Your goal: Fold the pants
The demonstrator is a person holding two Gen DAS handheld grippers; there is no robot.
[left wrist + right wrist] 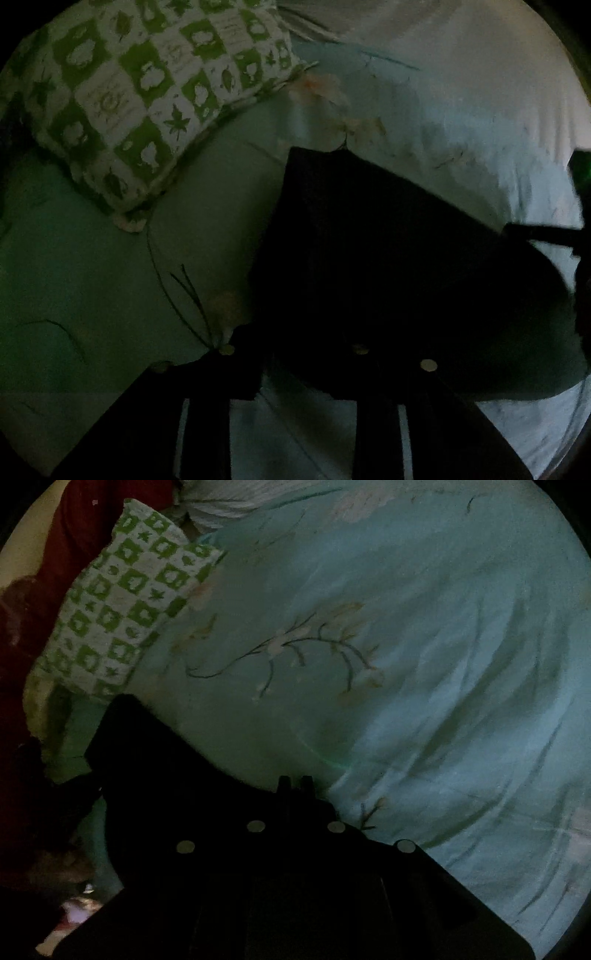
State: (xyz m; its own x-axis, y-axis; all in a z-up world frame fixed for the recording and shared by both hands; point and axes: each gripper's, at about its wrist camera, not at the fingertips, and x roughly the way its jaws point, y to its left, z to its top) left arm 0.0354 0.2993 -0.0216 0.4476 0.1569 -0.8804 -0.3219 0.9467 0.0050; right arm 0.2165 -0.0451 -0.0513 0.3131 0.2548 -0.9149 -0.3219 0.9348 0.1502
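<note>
The black pants (388, 258) lie as a dark folded shape on the pale green floral bedsheet (110, 295). In the left wrist view my left gripper (295, 354) is dark; its fingers look spread with the cloth's edge over them, and any grip is lost in the dark. In the right wrist view the pants (166, 768) stretch from lower left to my right gripper (295, 781), whose fingertips stand close together at the cloth's edge. Whether cloth is pinched between them is too dark to tell. The right gripper also shows in the left wrist view (580, 236) at the far right.
A green-and-white checked pillow (147, 92) lies at the upper left, also in the right wrist view (118, 609). Dark red fabric (74, 535) lies beyond it. The wrinkled sheet (443, 664) spreads to the right.
</note>
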